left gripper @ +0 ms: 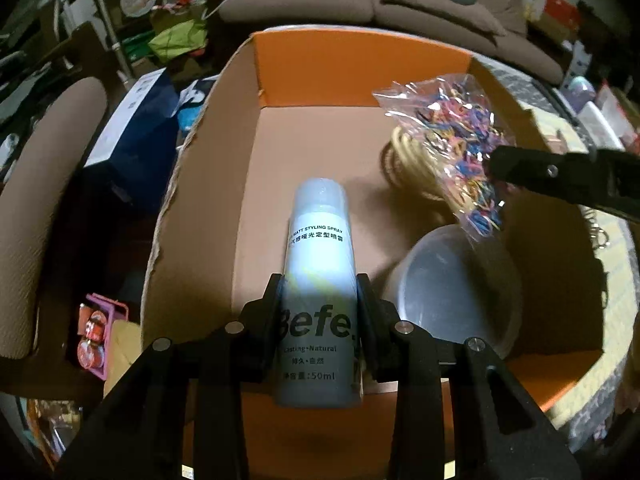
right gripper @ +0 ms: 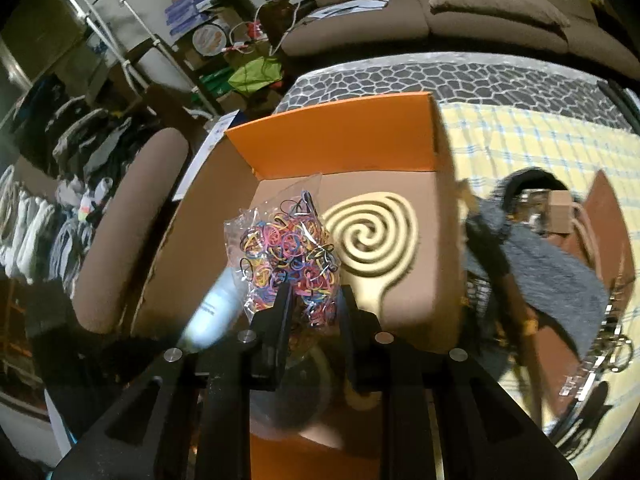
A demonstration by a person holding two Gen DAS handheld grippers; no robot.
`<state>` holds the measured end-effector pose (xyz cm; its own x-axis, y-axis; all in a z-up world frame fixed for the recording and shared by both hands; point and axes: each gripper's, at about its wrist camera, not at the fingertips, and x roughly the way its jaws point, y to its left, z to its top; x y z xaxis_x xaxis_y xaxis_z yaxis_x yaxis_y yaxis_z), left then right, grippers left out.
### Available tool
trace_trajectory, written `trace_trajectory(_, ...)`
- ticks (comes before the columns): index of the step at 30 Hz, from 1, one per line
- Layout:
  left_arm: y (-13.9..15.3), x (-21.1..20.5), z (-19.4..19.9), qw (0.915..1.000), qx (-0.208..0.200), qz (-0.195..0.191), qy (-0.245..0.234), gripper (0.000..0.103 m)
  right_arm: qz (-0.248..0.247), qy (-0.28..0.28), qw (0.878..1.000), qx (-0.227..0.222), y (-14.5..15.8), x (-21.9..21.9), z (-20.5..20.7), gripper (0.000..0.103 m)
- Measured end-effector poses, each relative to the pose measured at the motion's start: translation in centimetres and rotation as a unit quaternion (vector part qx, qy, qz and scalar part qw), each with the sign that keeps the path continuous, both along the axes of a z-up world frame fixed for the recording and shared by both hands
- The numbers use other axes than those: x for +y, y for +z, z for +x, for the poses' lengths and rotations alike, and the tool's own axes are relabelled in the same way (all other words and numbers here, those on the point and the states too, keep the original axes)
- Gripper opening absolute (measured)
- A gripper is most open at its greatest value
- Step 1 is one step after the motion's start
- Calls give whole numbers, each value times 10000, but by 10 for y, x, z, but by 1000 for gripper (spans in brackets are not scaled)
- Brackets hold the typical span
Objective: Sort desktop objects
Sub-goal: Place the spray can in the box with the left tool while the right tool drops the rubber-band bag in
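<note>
My left gripper [left gripper: 319,280] is shut on a white styling spray bottle [left gripper: 318,264] and holds it over the open cardboard box [left gripper: 256,160]. My right gripper [right gripper: 313,292] is shut on a clear bag of coloured rubber bands [right gripper: 290,252], held above the box; the bag also shows in the left wrist view [left gripper: 452,152] with the right gripper's finger [left gripper: 560,178] on it. A cream spiral comb [right gripper: 374,236] lies on the box floor. A clear round tub [left gripper: 452,292] sits in the box at the near right. The spray bottle shows blurred in the right wrist view [right gripper: 216,308].
The box has orange flaps [right gripper: 340,136]. It stands on a yellow checked cloth [right gripper: 532,140]. A grey cloth [right gripper: 540,264], a brown board and keys [right gripper: 612,344] lie right of the box. A brown chair [right gripper: 132,232] stands to the left, a sofa [left gripper: 360,0] behind.
</note>
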<state>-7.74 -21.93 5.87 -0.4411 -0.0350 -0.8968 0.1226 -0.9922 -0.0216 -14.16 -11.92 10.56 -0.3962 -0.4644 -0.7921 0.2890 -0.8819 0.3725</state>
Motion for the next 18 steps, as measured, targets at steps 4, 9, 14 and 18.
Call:
trace_trajectory(4,-3,1,1,10000,-38,-12,84,32,-75,-50,9996,-262,-15,-12,-9,22)
trace_trajectory(9,5,-6,4,9990,59,273,338,32,-248,-115,9982,-526,-27,-19,-18,22)
trace_trajectory(14,24,-17,14,9975,365,393,461,32,-271,-222,9969,-700,-37,-24,-23,25)
trace_trajectory(18,27,-30,18,9964,404,473,572,32,-173,-275,9971,-687,-38,-24,-23,36)
